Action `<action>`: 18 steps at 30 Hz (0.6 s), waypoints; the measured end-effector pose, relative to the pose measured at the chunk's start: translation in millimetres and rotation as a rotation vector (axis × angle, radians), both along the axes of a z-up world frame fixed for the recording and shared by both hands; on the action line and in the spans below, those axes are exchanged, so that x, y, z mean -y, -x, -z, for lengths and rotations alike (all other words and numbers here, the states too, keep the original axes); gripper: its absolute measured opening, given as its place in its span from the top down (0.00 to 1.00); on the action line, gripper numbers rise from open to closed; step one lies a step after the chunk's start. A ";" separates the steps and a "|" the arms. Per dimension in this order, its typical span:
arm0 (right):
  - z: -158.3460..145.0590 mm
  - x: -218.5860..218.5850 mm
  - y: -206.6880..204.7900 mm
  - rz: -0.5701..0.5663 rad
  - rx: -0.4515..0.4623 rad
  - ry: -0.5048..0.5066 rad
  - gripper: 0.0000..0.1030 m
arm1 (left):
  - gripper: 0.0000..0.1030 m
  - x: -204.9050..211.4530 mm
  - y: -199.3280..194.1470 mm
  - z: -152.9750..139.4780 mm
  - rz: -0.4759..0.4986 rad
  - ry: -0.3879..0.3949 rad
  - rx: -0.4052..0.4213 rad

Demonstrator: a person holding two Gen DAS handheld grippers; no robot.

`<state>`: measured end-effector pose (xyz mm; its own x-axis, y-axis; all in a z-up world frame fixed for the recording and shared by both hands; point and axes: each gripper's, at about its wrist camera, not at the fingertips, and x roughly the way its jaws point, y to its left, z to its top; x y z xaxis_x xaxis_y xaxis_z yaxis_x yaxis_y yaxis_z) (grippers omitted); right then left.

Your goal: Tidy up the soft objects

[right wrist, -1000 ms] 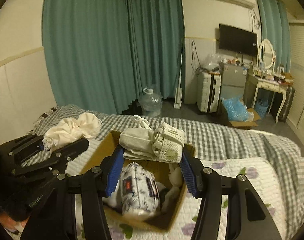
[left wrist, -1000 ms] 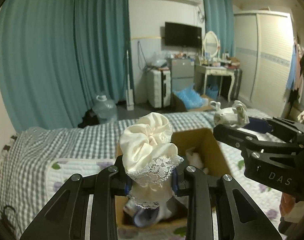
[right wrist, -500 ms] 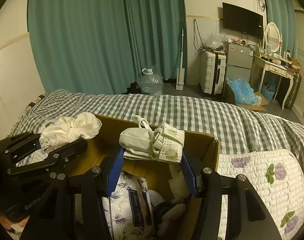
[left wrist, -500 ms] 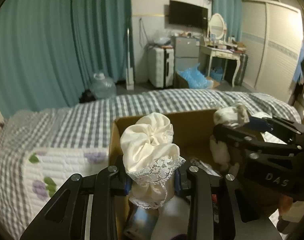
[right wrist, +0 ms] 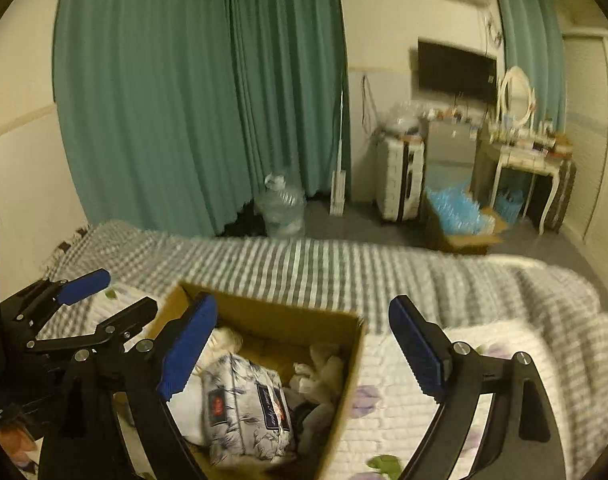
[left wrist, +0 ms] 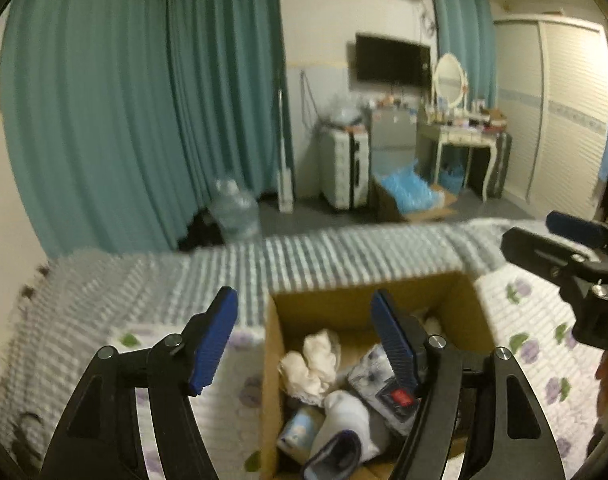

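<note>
Both tongs hang wide apart and empty over a cardboard box [left wrist: 344,308] on a bed [right wrist: 384,268], moments after each let go of its load. A second ago the left tongs [left wrist: 304,340] pinched a cream lace-trimmed cloth [left wrist: 310,364] and the right tongs [right wrist: 300,348] a pale knitted bundle; half a second ago both were lowered over the box mouth, cargo in place. Now the cream cloth lies crumpled inside the box near its left wall, beside a floral pack [left wrist: 384,384] and a white sock [left wrist: 344,412]. From the right wrist view, pale fabric [right wrist: 324,364] rests against the box's far right corner, likely the knitted bundle, though blur makes that uncertain.

The right tongs appear in the left view at the frame's right edge, above the quilt [left wrist: 536,352] and clear of the box. The left tongs show in the right view at the left edge, fingers parted with nothing between them. Motion blur across the checked blanket suggests the cameras are moving.

Judged from the box's contents, this deposit looks complete: two more soft items have joined the pile, and the box is well filled but not brimming. No loose soft items show on the visible bedding, so either the job is near its end or the next pieces lie outside these views.
</note>
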<state>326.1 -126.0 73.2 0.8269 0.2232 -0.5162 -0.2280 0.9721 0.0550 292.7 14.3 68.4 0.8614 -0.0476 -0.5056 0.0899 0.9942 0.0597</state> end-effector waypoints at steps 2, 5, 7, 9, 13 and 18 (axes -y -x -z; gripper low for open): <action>-30.4 2.3 21.6 0.007 0.051 0.010 0.11 | 0.32 -0.9 24.8 -35.8 0.005 0.001 0.070; -77.9 4.6 59.0 0.016 0.131 0.022 0.07 | 0.27 -6.0 59.1 -80.1 0.010 0.009 0.161; -111.9 4.4 90.2 0.025 0.189 0.032 0.01 | 0.18 -10.4 89.4 -109.6 0.004 0.017 0.239; -136.4 3.5 118.4 0.032 0.237 0.042 0.01 | 0.18 -16.4 121.2 -134.8 -0.003 0.031 0.313; -178.0 -0.3 182.1 0.036 0.330 0.048 0.00 | 0.18 -30.9 169.8 -163.9 -0.019 0.047 0.399; -198.4 -6.1 242.0 0.039 0.399 0.039 0.00 | 0.18 -47.1 222.0 -166.4 -0.019 0.063 0.498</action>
